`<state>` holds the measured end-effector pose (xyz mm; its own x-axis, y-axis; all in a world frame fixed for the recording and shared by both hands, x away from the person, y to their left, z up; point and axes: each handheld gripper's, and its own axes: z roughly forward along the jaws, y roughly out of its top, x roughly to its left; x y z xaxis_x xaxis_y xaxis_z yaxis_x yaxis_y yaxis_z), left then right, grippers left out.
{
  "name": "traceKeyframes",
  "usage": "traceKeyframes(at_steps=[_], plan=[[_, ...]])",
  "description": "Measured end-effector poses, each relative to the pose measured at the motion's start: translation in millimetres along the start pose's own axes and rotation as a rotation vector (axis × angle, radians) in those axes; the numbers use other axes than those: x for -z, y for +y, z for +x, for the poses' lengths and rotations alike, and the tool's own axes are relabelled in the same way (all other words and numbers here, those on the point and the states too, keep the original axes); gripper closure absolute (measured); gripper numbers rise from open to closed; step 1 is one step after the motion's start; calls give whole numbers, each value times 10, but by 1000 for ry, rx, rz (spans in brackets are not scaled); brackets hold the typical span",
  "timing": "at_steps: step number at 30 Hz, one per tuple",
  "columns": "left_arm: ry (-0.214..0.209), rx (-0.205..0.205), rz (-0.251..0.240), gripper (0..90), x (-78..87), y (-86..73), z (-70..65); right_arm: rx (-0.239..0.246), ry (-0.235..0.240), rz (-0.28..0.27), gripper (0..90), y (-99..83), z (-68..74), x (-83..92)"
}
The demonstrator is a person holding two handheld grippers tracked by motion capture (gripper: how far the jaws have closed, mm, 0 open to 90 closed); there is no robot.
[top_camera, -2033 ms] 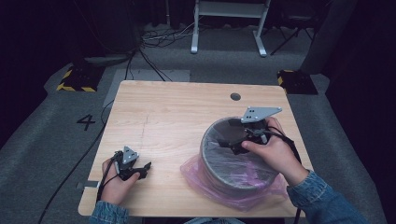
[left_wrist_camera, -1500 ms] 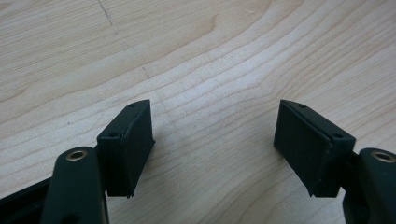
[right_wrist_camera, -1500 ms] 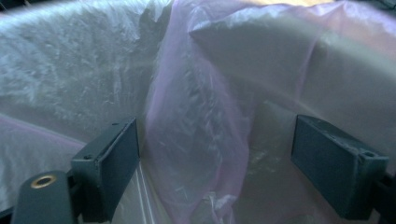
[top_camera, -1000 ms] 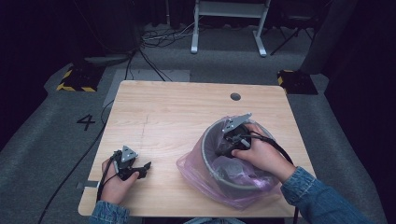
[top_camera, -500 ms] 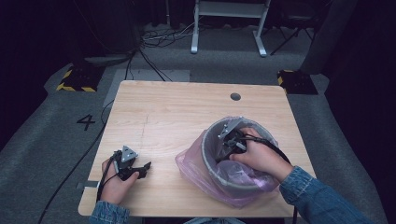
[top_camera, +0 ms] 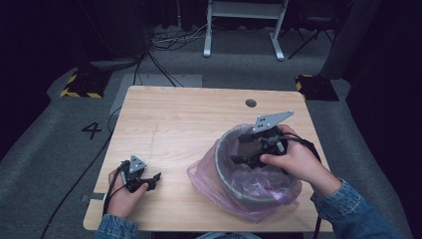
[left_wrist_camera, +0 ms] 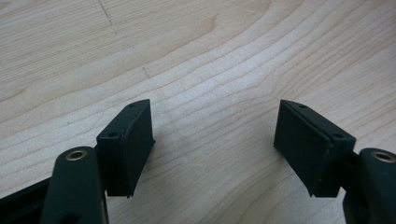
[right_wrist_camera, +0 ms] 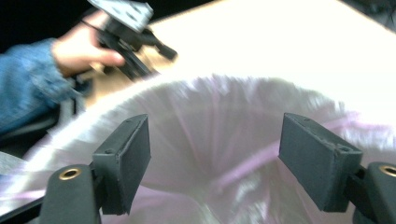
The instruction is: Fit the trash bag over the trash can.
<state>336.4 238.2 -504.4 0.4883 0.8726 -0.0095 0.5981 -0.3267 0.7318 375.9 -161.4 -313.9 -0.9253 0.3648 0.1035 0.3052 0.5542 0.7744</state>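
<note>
A grey round bin stands on the near right of the wooden table, with a thin pink plastic bag draped in and around it. My right gripper hovers over the bin's mouth near its far rim. Its jaws have just been opening, and they stand wide apart with nothing pressed between them. In the right gripper view the right gripper looks down onto the bag's blurred lining. My left gripper rests open on the table at the near left; between its jaws lies bare wood.
A round cable hole sits in the table's far right part. Black cables trail off the table's left edge. Beyond the table stand a white frame and hazard-striped floor blocks.
The right gripper has risen out of the bin toward its far rim. The pink bag now lies further inside the bin. The left gripper has stayed put.
</note>
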Motion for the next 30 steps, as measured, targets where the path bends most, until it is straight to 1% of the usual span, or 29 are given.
traceKeyframes(at_steps=[1, 3, 6, 10, 13, 17, 18, 19, 20, 22, 24, 26, 30], plan=[[0, 1, 0, 282, 0, 0, 0, 11, 16, -14, 242, 10, 14, 22], [0, 0, 0, 282, 0, 0, 0, 40, 78, -56, 242, 31, 56, 79], [1, -1, 0, 282, 0, 0, 2, 76, 131, -76, 238, 17, 96, 115], [1, -1, 0, 282, 0, 0, 1, 101, 148, -71, 224, -27, 112, 101], [1, -1, 0, 281, 0, 0, 1, 121, 173, -59, 221, -61, 126, 79], [1, -2, 0, 281, 0, 1, 2, 186, 199, -1, 221, -112, 213, 5], [1, -1, 0, 281, 0, 0, 1, 194, 203, 9, 222, -120, 228, -11], [1, -1, 0, 282, 0, 0, 1, 205, 205, 30, 223, -134, 247, -39], [0, 0, 0, 281, 0, 0, -1, 211, 202, 46, 224, -143, 254, -59], [0, 0, 0, 281, 0, 0, -1, 229, 180, 97, 222, -177, 255, -123], [1, -1, 0, 282, 0, 0, 2, 235, 170, 147, 212, -225, 246, -205], [0, -1, 0, 281, 0, 0, 2, 232, 171, 175, 210, -256, 245, -267], [0, -1, 0, 281, 0, 0, 2, 210, 120, 225, 177, -303, 231, -409]])
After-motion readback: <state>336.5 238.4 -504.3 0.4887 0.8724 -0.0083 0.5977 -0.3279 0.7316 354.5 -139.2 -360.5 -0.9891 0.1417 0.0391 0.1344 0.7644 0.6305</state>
